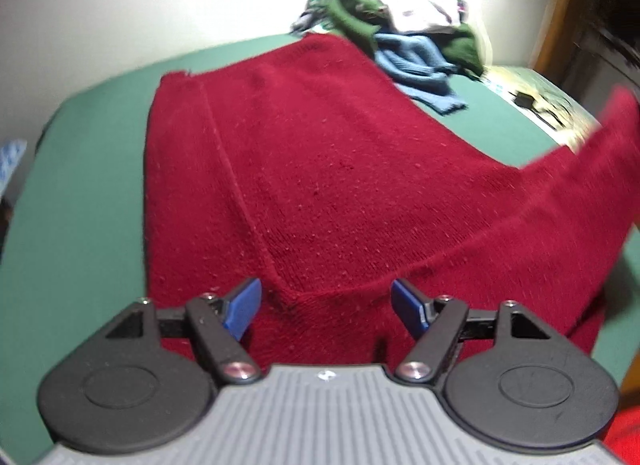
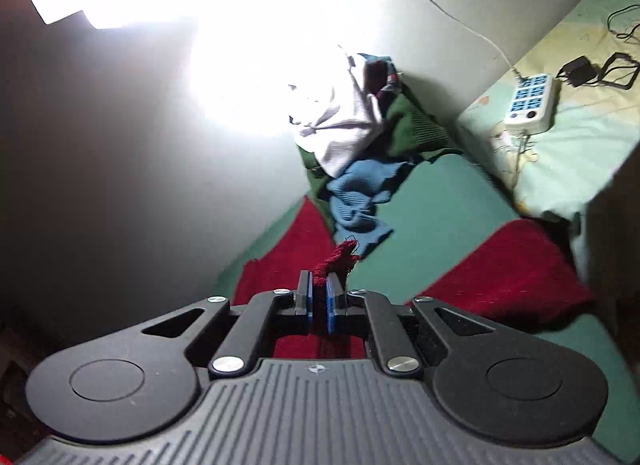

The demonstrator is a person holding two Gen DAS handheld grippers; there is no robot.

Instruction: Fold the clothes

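Our left gripper [image 1: 326, 307] hangs released, jaws wide, just above the red sweater [image 1: 304, 169] spread on the green bed [image 1: 80, 193]. Our right gripper [image 2: 319, 305] pinches a sweater edge [image 2: 336, 259], lifted. A clothes pile [image 2: 360, 133] sits beyond.

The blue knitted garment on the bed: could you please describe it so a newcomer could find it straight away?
Start at the green bed cover and follow the spread red sweater to its far corner. There lies the clothes pile; the blue knitted garment sprawls at its front edge, ribbed and the only blue piece there.
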